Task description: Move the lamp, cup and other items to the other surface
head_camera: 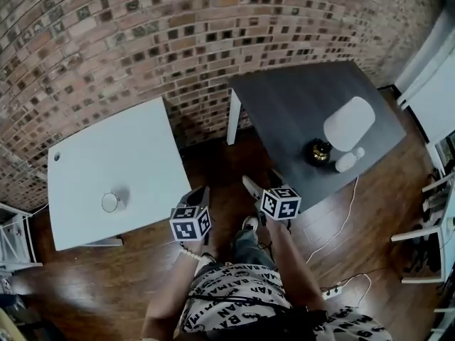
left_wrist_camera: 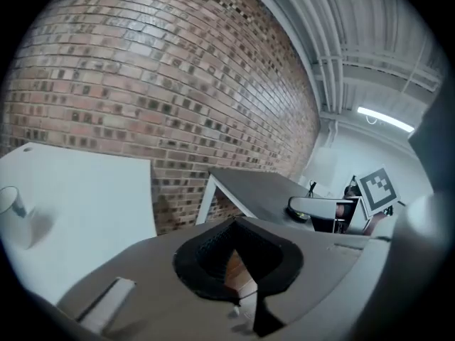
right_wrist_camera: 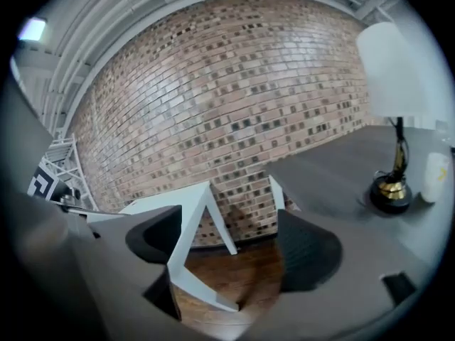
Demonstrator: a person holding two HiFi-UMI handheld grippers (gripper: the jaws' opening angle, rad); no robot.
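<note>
1. Right gripper (right_wrist_camera: 231, 244): jaws wide apart, empty. Left gripper (left_wrist_camera: 237, 254): jaws together, empty.
2. White-shaded lamp with black-gold base (head_camera: 348, 123) stands upright on dark grey table (head_camera: 298, 105), ahead-right.
3. Right gripper nearer, so likely its reach.

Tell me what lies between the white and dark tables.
Wooden floor, with no item on it, as the head view shows: the white table and the dark table stand apart across it.
</note>
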